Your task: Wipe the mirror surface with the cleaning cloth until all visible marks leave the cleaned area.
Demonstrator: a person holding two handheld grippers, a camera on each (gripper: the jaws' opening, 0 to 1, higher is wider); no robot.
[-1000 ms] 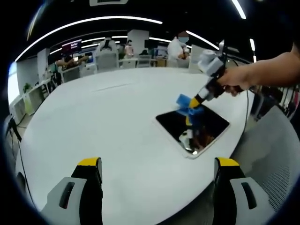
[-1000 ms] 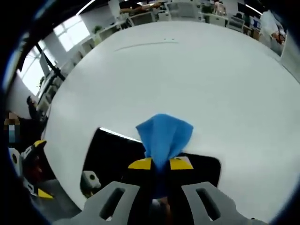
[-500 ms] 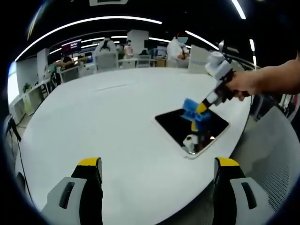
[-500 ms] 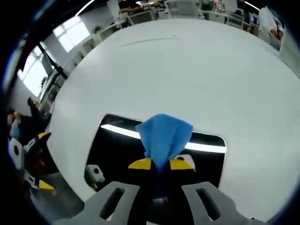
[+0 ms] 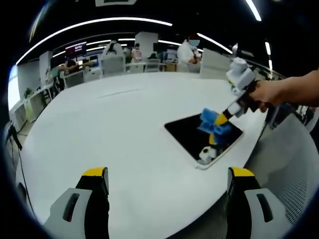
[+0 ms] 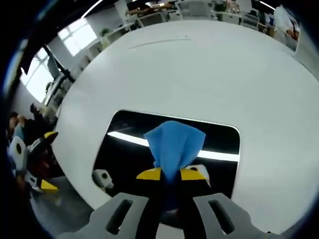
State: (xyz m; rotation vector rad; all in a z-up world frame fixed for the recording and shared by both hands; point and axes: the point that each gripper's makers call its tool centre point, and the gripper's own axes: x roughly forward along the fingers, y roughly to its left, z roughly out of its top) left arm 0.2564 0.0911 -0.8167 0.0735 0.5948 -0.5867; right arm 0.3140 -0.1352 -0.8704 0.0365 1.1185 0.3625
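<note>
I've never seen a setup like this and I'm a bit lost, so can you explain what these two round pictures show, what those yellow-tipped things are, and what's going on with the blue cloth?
There is no robot here. A person holds a two-jaw gripper in each hand, and a fisheye camera rides on each, which makes the pictures round.

The left gripper view looks across a large white table. The left gripper rises from the bottom edge with its yellow-tipped jaws wide apart, holding nothing. Further off lies a dark rectangular mirror near the table's edge. The person's hand reaches in from the right with the right gripper, pressing a blue cleaning cloth toward the glass.

The right gripper view looks along that same tool: its jaws are shut on the cloth above the mirror, which reflects ceiling lights.

People and desks show in the background.
</note>
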